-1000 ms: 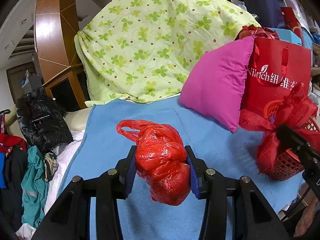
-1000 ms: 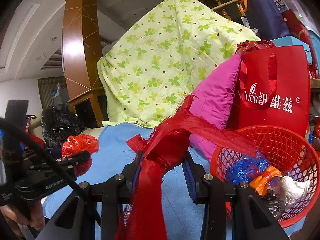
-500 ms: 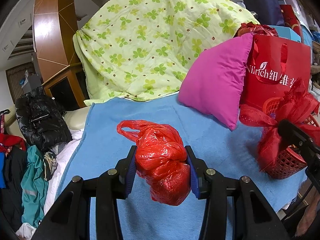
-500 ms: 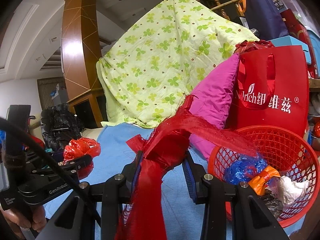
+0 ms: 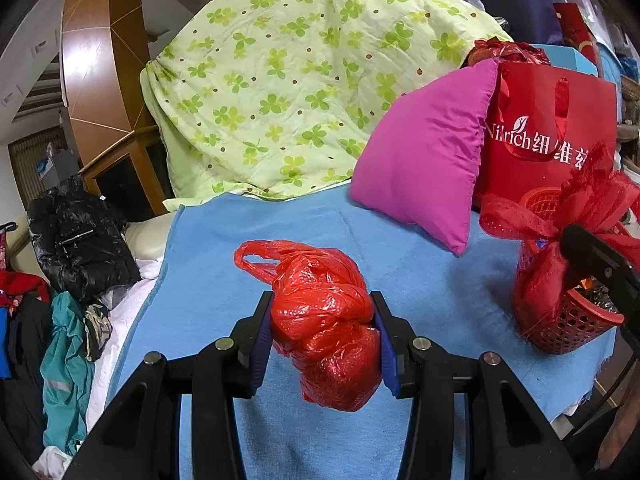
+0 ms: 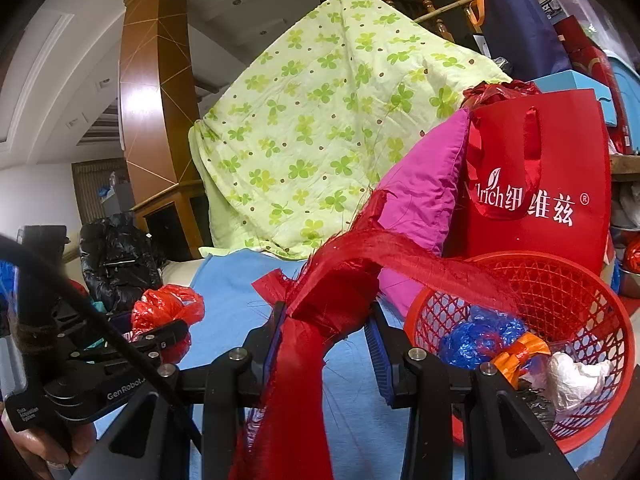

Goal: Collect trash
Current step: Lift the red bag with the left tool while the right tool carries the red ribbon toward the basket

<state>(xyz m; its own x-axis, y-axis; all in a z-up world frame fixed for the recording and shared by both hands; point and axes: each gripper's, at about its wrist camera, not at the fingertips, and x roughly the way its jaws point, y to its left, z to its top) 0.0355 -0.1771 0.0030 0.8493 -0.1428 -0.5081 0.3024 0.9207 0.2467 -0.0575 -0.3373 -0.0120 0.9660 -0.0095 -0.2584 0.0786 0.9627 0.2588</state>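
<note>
My left gripper (image 5: 320, 332) is shut on a crumpled red plastic bag (image 5: 324, 320), held above the blue cloth (image 5: 248, 248). In the right wrist view that same bag (image 6: 168, 306) shows at the left, in the left gripper (image 6: 160, 336) held by a hand. My right gripper (image 6: 326, 330) is shut on a frayed red fabric strip (image 6: 340, 280) that drapes over the rim of the red mesh basket (image 6: 560, 280) and hangs down between the fingers. The basket holds blue, orange and white wrappers. In the left wrist view the basket (image 5: 568, 324) stands at the right, half hidden by the red fabric (image 5: 540, 264).
A magenta pillow (image 5: 428, 156) and a red paper bag (image 5: 548, 132) stand behind the basket. A green clover quilt (image 5: 296, 80) rises at the back. Dark clothes (image 5: 76, 240) pile up left of the blue cloth. A wooden pillar (image 6: 156, 120) stands behind.
</note>
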